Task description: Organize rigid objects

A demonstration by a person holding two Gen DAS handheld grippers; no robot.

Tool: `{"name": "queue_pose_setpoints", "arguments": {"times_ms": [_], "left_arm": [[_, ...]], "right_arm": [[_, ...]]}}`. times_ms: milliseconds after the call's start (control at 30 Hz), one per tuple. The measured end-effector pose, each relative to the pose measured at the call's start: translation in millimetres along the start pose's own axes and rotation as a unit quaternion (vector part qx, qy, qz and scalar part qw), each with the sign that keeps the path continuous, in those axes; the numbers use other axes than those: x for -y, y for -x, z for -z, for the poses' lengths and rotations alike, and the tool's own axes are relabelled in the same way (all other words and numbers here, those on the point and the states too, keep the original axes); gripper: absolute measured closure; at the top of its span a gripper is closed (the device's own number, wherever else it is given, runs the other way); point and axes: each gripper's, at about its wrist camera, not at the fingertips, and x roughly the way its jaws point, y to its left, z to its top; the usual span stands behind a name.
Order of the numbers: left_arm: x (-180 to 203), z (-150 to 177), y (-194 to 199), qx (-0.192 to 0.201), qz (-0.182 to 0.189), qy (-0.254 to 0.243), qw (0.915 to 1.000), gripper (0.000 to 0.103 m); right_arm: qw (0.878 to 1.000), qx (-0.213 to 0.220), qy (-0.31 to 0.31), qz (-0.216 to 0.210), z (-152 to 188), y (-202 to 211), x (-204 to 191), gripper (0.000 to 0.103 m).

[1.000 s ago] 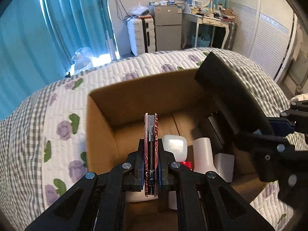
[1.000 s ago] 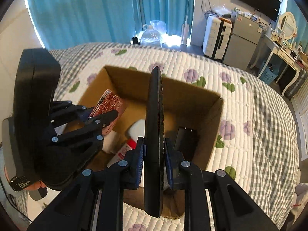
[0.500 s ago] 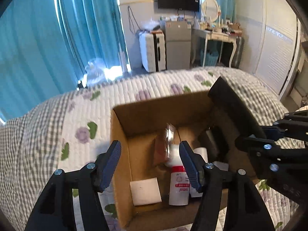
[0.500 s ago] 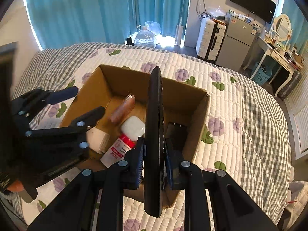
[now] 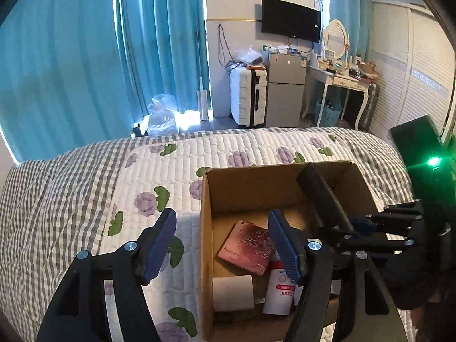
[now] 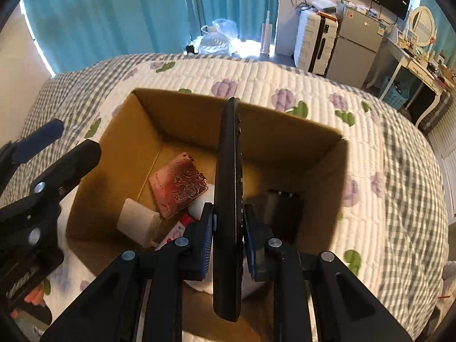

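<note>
An open cardboard box (image 5: 285, 171) (image 6: 176, 114) stands on the bed. On its floor lie a pink patterned case (image 5: 246, 246) (image 6: 179, 186), a white bottle with a red label (image 5: 280, 287), a white block (image 5: 232, 292) (image 6: 136, 219) and a black item (image 6: 282, 208). My left gripper (image 5: 221, 228) hangs above the box's left wall; its jaws are opening and nothing is between them. My right gripper (image 6: 228, 222) is shut on a long black remote (image 6: 228, 171) (image 5: 322, 196), held edge-up over the middle of the box.
The box rests on a quilted floral and checked bedspread (image 5: 85, 193). Beyond the bed stand a white suitcase (image 5: 248, 97), a small fridge (image 5: 286, 91), a white dressing table (image 5: 342, 82) and teal curtains (image 5: 85, 57).
My left gripper opened and let go of the pink case, which now lies flat in the box; it then drew up and back. The right gripper sank with the remote toward the box.
</note>
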Motion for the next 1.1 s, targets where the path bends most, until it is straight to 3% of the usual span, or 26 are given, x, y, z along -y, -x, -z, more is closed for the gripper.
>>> {"name": "queue_pose_setpoints", "arguments": {"times_ms": [100,167,333,500,633,800,933,1100], "left_arm": [[0,3,1,0.006,-0.006,-0.007,0.9999,0.033],[0,4,5,0.010,-0.007,-0.010,0.9999,0.033],[-4,0,29,0.033,-0.004,-0.001,0.9995,0.032],[-6,-10,83,0.100,-0.017,0.002,0.9948,0.030],[-11,-13,140,0.182,-0.004,0.007,0.9833,0.024],[-11,-5,201,0.256,-0.024,0.004,0.9664,0.022],[-10,13,216,0.257,-0.020,-0.006,0.9662,0.022],[-15,47,195,0.192,0.024,0.019,0.9808,0.022]], "right_arm": [[1.000,0.002,-0.004,0.005,0,-4,-1,0.076],[1.000,0.021,-0.009,0.013,1,2,-1,0.029],[0.997,0.073,-0.011,0.039,4,35,4,0.027],[0.990,0.122,-0.014,0.069,19,83,4,0.021],[0.981,0.182,-0.005,0.073,37,134,-4,0.010],[0.966,0.251,0.011,0.067,63,198,-24,0.000],[0.952,0.300,-0.031,0.043,98,237,-32,0.000],[0.935,0.346,-0.014,0.070,130,241,-41,0.000]]}}
